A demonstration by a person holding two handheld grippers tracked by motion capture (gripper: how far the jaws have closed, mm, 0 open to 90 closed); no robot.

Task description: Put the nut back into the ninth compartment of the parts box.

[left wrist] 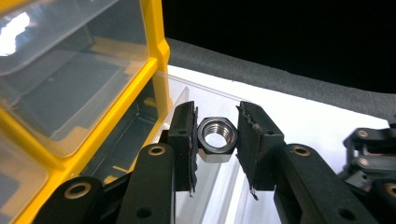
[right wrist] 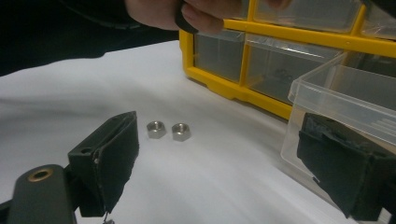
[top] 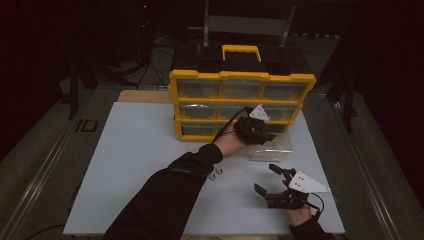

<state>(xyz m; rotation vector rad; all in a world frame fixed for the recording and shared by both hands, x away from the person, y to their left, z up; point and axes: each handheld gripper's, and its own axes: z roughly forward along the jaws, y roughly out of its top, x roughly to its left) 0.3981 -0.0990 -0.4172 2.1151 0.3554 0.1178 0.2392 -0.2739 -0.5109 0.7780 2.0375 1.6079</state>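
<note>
The left claw (left wrist: 215,140) is clamped on a steel nut (left wrist: 216,136), held over the pulled-out clear drawer (left wrist: 201,98) of the yellow organizer (top: 240,100). The right claw (right wrist: 219,163) stands wide apart above the white desk (right wrist: 210,186), apparently near two loose nuts (right wrist: 168,130).

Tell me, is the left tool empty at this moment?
No, the left tool is shut on a steel hex nut, held between its black pads above the pulled-out clear drawer.
</note>
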